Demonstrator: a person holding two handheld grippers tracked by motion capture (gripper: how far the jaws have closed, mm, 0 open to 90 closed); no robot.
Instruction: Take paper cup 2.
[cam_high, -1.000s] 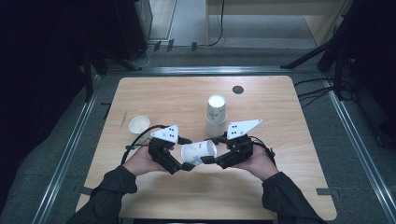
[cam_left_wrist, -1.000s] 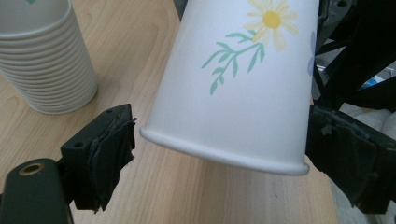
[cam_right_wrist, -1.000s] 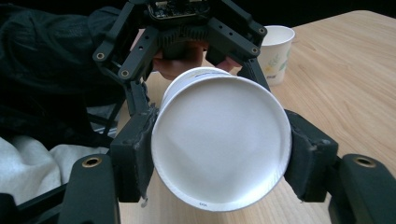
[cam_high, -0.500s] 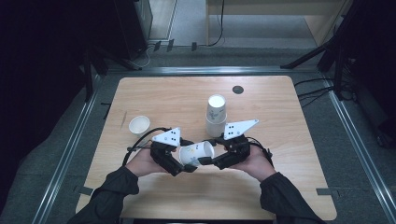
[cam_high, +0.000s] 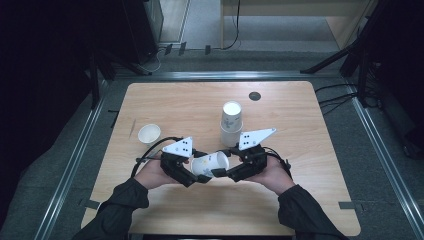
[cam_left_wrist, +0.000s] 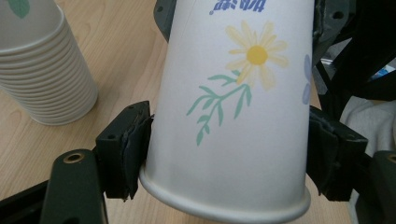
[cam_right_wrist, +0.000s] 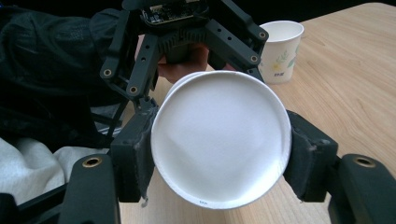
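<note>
The left gripper (cam_high: 196, 176) and the right gripper (cam_high: 225, 173) met low in the centre of the high view, both clamped on a single paper cup (cam_high: 209, 164) held on its side between them, above the wooden table (cam_high: 310, 200). In the left gripper view, the black jaws pressed against the cup's flower-printed wall (cam_left_wrist: 233, 112) from either side, close to its rolled rim at the bottom of the frame. In the right gripper view, the jaws squeezed the cup (cam_right_wrist: 219, 137) at left and right of its round white base, which faced the camera at mid-frame; the left gripper (cam_right_wrist: 187, 28) and the hand holding it stood behind the cup at the top of that frame. A stack of cups (cam_high: 231, 122), set upside down, stood just above the grippers in the high view, right of centre, and showed at the upper left of the left gripper view (cam_left_wrist: 42, 70). A lone upright cup (cam_high: 149, 134) stood at the left of the table, apart from the hands, and appeared at the upper right of the right gripper view (cam_right_wrist: 279, 49). A small dark disc (cam_high: 255, 96) lay near the table's far edge.
</note>
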